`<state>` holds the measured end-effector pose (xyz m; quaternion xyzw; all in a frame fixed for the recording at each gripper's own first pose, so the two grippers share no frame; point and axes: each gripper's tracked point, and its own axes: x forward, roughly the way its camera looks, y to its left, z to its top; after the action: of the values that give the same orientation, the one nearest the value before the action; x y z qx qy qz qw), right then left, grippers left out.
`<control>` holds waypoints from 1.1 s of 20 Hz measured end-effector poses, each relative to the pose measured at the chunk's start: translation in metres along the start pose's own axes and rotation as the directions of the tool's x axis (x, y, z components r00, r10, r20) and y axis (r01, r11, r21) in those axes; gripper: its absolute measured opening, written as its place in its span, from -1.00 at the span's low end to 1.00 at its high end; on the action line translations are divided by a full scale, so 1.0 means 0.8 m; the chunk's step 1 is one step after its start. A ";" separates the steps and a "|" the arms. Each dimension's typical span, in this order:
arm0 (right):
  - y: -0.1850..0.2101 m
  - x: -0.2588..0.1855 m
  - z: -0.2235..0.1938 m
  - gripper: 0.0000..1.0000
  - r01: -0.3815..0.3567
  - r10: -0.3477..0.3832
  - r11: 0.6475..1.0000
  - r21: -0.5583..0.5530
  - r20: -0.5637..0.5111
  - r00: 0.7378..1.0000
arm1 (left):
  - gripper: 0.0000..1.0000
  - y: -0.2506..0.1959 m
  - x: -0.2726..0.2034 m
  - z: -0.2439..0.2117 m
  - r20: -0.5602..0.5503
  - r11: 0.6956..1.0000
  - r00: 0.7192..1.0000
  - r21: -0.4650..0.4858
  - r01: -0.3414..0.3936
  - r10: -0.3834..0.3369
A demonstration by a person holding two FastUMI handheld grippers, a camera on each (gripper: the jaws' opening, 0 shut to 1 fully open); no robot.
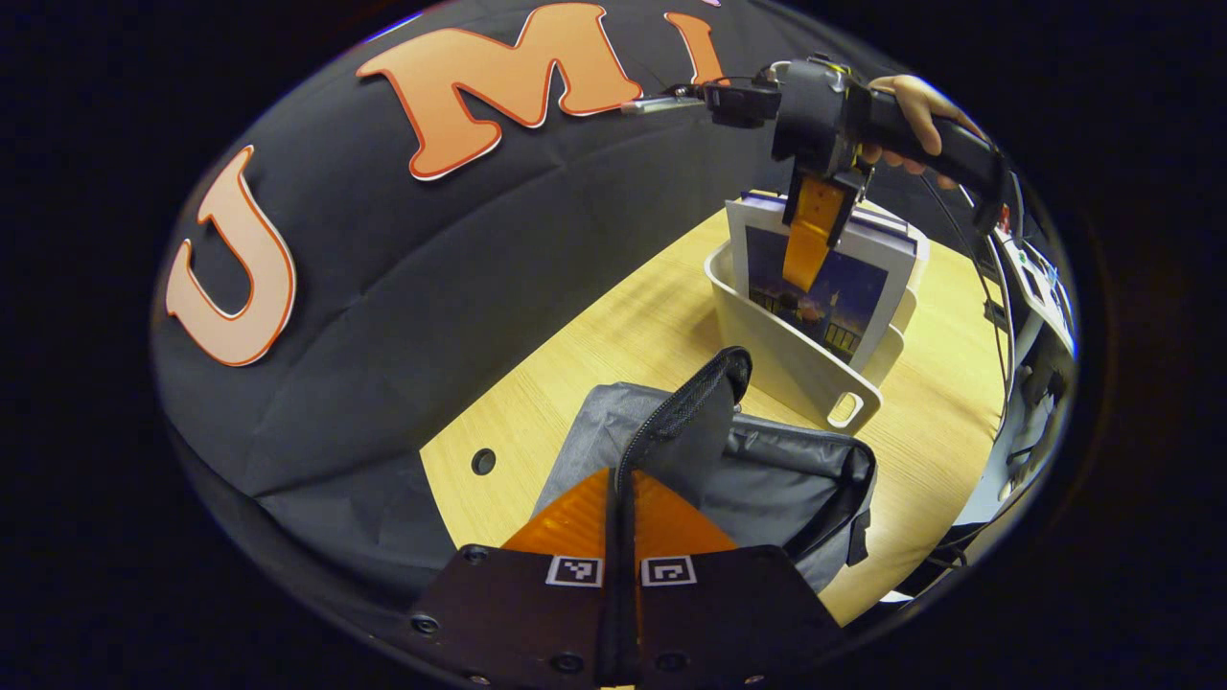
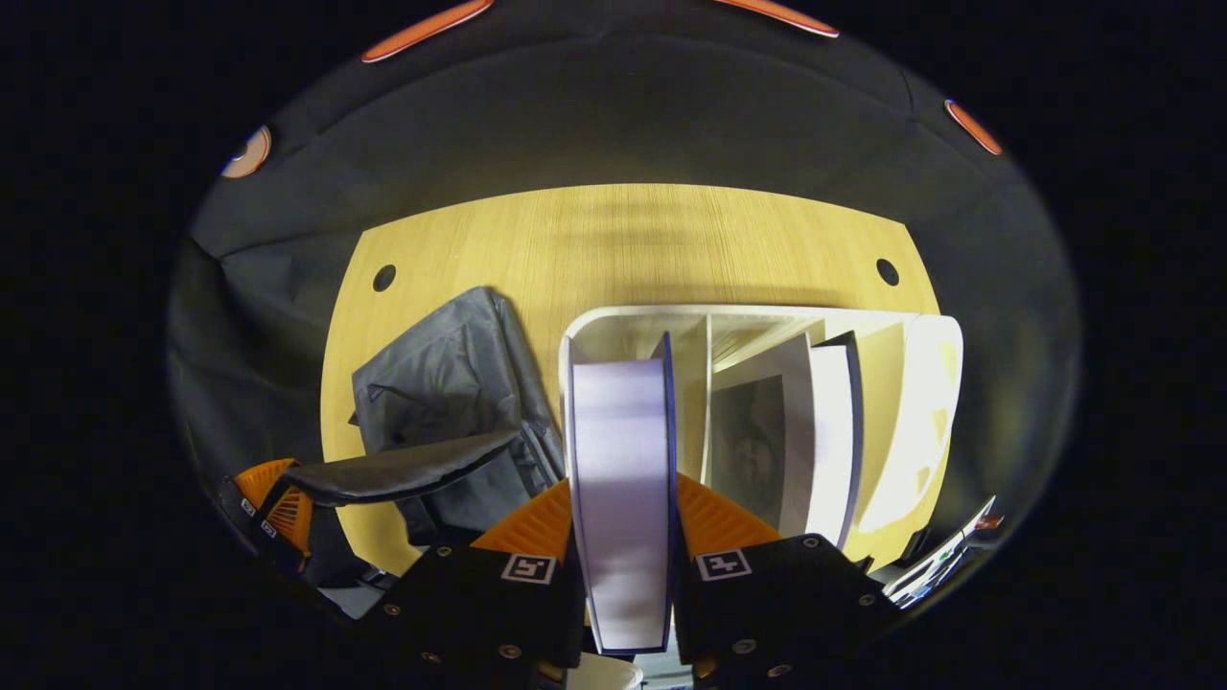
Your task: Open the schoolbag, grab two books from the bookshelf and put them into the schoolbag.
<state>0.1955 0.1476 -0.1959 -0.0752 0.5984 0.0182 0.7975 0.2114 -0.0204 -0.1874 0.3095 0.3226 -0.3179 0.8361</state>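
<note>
- The schoolbag (image 1: 767, 479), grey with a black zipper edge, lies on the counter (image 1: 613, 326) directly ahead of the left gripper (image 1: 621, 508); its opening flap (image 1: 695, 402) is lifted and runs down between that gripper's two orange fingers (image 1: 575, 517)
- The left gripper is closed on the edge of this flap, both fingers pressed together against it
- In the right gripper view the same schoolbag (image 2: 451, 383) lies off to the left of the right gripper (image 2: 623, 522), with its raised flap (image 2: 403, 470) held by the left gripper (image 2: 273, 503) at the lower left
- A book (image 2: 621, 498) with its white page edge facing the camera stands upright between the right gripper's orange fingers (image 2: 714, 517); the gripper is clamped on it, one finger on each cover
- That book sits in the leftmost compartment of the white bookshelf (image 2: 920, 383), just ahead of the right gripper; more books (image 2: 815, 431) lean in the compartment to the right of it
- From the left gripper view, the right gripper (image 1: 810, 249) reaches down from above onto the dark-covered book (image 1: 824, 292) in the bookshelf (image 1: 796, 364), beyond the schoolbag and to the right
- A hand (image 1: 915, 120) holds the right gripper's handle at the upper right
- The counter is light wood, with a round hole (image 1: 483, 461) near the schoolbag's left side
</note>
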 end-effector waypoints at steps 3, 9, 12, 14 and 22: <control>-0.002 -0.040 0.007 -0.23 0.018 -0.018 1.000 0.003 0.045 0.999 | -0.99 -0.002 -0.003 -0.003 0.004 1.000 1.000 -0.003 0.012 -0.012; -0.002 -0.141 0.012 -0.24 -0.027 0.013 0.997 0.069 0.190 0.982 | -0.99 -0.007 -0.004 -0.007 0.007 0.999 0.999 -0.004 0.033 -0.033; -0.007 -0.189 0.000 -0.24 -0.103 0.063 0.985 0.140 0.264 0.962 | -0.99 -0.005 -0.006 -0.007 0.000 1.000 1.000 0.002 0.019 -0.019; -0.016 -0.214 -0.014 -0.25 -0.152 0.087 0.971 0.185 0.320 0.943 | -0.99 -0.009 -0.008 -0.005 -0.002 1.000 1.000 0.004 0.023 -0.023; -0.030 -0.220 -0.126 -0.26 -0.507 0.262 0.761 0.406 0.523 0.811 | -0.99 -0.020 -0.019 0.004 -0.001 0.998 1.000 0.054 0.011 -0.011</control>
<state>0.0527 0.1202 -0.0526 0.2805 0.3878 0.0375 0.8772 0.1920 -0.0272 -0.1797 0.3306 0.3158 -0.3309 0.8255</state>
